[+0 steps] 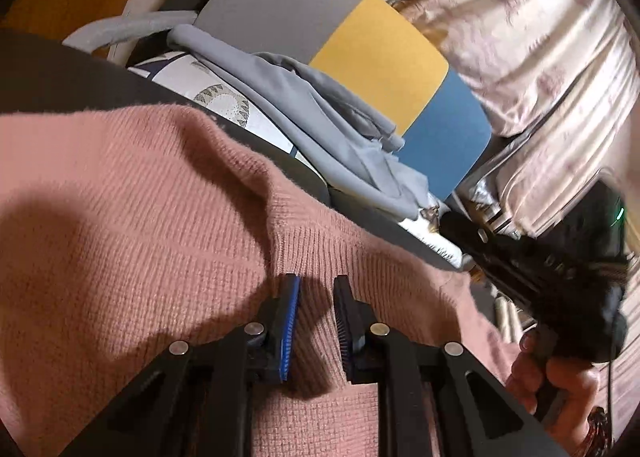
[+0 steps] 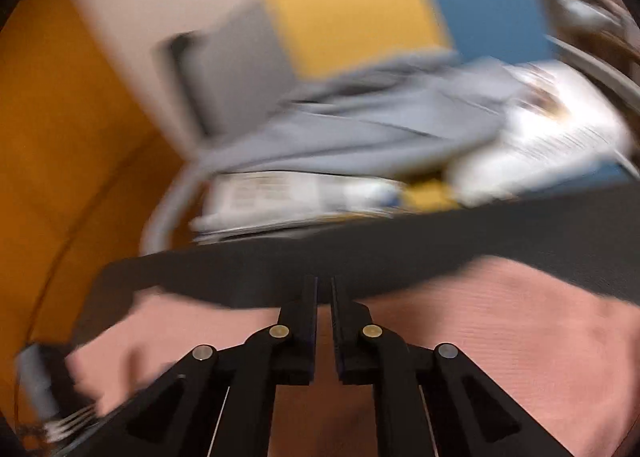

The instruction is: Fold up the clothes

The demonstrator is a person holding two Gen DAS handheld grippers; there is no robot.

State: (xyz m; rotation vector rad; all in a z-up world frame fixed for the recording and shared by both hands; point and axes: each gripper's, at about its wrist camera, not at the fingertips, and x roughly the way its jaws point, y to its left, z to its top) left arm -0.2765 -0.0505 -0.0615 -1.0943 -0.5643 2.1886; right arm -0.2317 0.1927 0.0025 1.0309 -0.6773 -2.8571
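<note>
A pink knit sweater point(image 1: 140, 197) lies spread over the dark table point(image 1: 60, 73). My left gripper point(image 1: 316, 281) hovers over the sweater's ribbed part, open, with a small gap and nothing between its blue pads. At the right edge of that view a hand point(image 1: 560, 381) holds the other gripper's black body above the sweater's right side. The right wrist view is blurred by motion. In it, my right gripper point(image 2: 324, 283) has its fingers almost together over the sweater's point(image 2: 500, 317) far edge, with nothing seen gripped.
Behind the table stands a chair with a grey, yellow and blue back point(image 1: 380, 53). A grey garment point(image 1: 320, 109) is heaped on white patterned cushions point(image 1: 208, 85) on its seat. A pale curtain point(image 1: 540, 37) hangs at the right. Orange floor point(image 2: 60, 117) shows at the left.
</note>
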